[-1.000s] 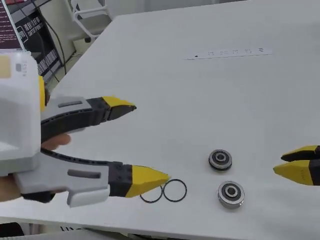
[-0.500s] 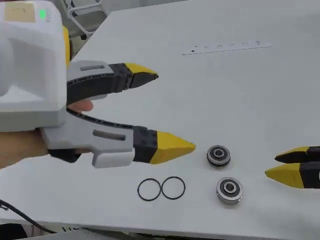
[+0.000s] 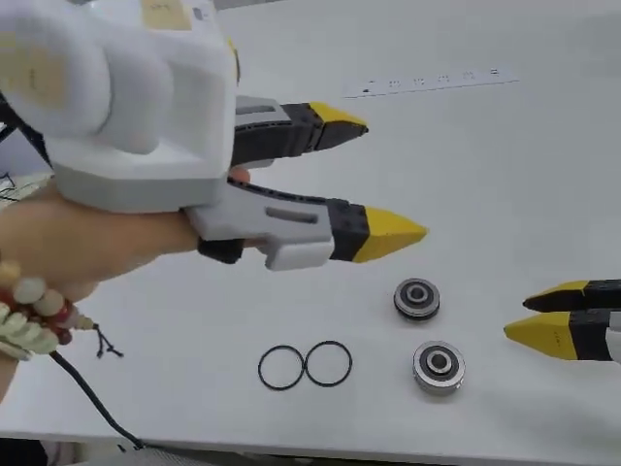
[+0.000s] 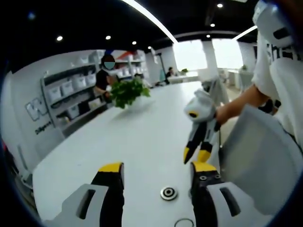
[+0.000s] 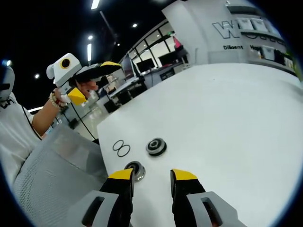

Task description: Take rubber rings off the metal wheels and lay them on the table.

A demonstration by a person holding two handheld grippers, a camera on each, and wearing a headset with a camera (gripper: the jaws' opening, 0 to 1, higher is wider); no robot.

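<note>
Rubber rings (image 3: 260,369), two thin black loops, lie flat side by side on the white surface (image 3: 466,175) near its front edge, touching or nearly so. To their right sit two metal wheels, close together but apart. The far wheel (image 3: 417,298) has a dark outer band. The near wheel (image 3: 439,366) looks paler at its rim. Whether either wheel carries a ring I cannot tell.

The left tongs (image 3: 393,180) hover above the surface, left of and beyond the wheels, with jaws spread wide and nothing between them. A hand (image 3: 87,243) with a bead bracelet (image 3: 29,316) at the wrist grips their white body. The right tongs (image 3: 519,318) come in from the right edge, level with the wheels and just right of them. Their yellow tips are parted by a narrow gap and pinch nothing. In the right gripper view both wheels lie just ahead of the jaws, with the rings to the left of them.

A pale strip with small dark marks (image 3: 432,83) lies on the far part of the surface. In the left gripper view, wall shelves at the left hold rows of white bins (image 4: 66,87), but what is in them cannot be made out. A leafy green plant (image 4: 128,92) stands at the far end of the surface.
</note>
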